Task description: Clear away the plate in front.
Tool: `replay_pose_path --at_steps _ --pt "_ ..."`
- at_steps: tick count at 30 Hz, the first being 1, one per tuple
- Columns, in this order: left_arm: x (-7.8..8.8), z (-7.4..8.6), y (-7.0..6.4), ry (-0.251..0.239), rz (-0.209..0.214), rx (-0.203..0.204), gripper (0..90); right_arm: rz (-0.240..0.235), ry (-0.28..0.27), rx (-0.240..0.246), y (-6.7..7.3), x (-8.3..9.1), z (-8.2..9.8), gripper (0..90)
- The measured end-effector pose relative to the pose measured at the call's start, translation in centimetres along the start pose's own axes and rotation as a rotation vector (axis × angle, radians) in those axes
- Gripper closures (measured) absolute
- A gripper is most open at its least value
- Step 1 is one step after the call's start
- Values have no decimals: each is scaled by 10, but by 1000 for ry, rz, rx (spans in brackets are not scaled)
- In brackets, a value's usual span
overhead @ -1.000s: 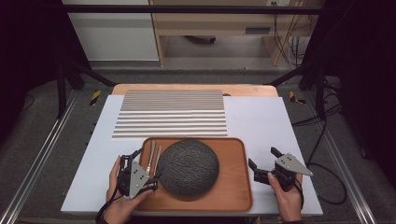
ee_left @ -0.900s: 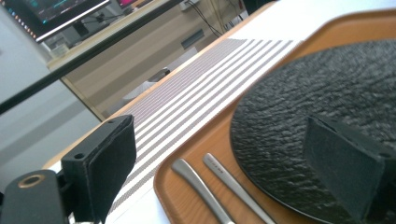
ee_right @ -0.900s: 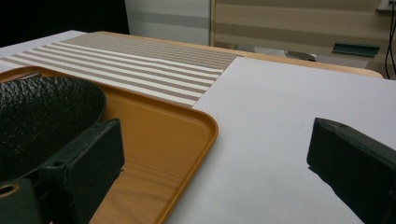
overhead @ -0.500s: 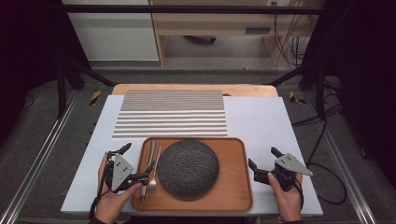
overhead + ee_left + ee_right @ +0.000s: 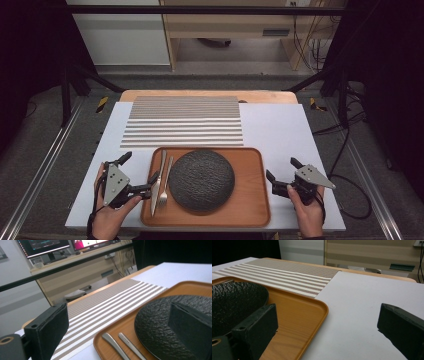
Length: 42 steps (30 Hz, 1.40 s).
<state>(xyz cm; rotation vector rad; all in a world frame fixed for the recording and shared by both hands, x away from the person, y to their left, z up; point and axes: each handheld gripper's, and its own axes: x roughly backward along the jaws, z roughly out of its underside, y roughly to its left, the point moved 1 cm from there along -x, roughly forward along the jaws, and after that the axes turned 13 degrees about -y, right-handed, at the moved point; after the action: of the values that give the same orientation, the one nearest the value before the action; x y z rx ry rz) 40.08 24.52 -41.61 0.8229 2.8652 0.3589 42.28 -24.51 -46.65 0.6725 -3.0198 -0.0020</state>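
left gripper (image 5: 134, 173) wide, empty, knife (image 5: 157, 182) and fork (image 5: 165, 182) lengthwise, handles pointing away

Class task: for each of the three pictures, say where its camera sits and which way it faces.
High view: above the person's side, facing forward and down on the wooden tray; both hands with tongs show.
Left gripper view: on the left tongs, facing across the fork and knife; open jaws show.
Right gripper view: on the right tongs, facing the tray's corner.
All share the black plate.

No text, label, brand or number can be read; the far monitors (image 5: 47, 246) in the left gripper view show only blurred, unreadable content.
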Motion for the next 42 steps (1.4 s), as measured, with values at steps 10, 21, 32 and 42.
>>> replay_pose_path --at_steps 10,21,32,42 --pt "10 -6 15 -29 -30 65 25 0 -2 -3 -1 0 0 33" --pt "21 -4 35 -74 -65 95 17 2 -3 5 -1 0 -1 35" --pt "36 8 56 -78 -125 126 12 1 -23 -16 -6 1 -4 54" --pt "55 21 73 -108 -138 192 12 15 -33 30 -13 8 -6 58"
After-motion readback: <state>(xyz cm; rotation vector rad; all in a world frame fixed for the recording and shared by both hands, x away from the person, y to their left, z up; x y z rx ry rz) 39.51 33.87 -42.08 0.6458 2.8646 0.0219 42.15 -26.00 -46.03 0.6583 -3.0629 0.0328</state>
